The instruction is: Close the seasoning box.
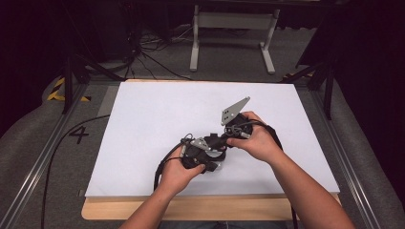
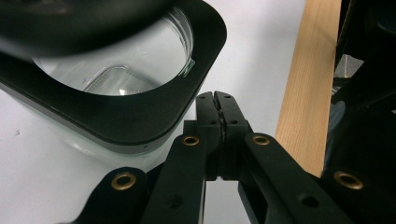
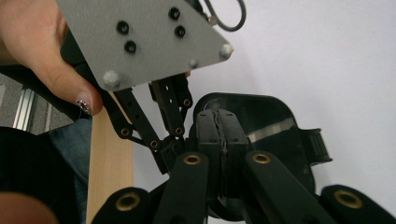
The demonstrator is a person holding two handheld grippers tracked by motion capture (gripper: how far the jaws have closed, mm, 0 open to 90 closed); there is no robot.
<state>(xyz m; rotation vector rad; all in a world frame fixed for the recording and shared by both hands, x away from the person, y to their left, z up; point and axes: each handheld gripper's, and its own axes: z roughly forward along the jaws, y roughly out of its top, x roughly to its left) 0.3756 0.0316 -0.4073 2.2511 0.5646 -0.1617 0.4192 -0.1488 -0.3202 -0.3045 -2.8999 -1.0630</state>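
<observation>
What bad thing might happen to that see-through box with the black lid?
The clear container sits close to the table's wooden edge, so a nudge might push it off. Both the left gripper and the right gripper look shut right beside the black lid, so they could bump each other or knock it.

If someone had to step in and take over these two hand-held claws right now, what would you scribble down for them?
Left gripper: jaws shut, nothing between them, beside the container.
Right gripper: jaws shut, empty, tips over the container's black rim.
Container: clear glass box with a black frame round its top, standing on the white sheet near the table's front wooden edge, between both hands. A black tab sticks out from its frame in the right gripper view.
Done: both grippers brought up to the container.
Left: neither gripper grips it; open a jaw and take hold, probably at the frame or tab.
</observation>
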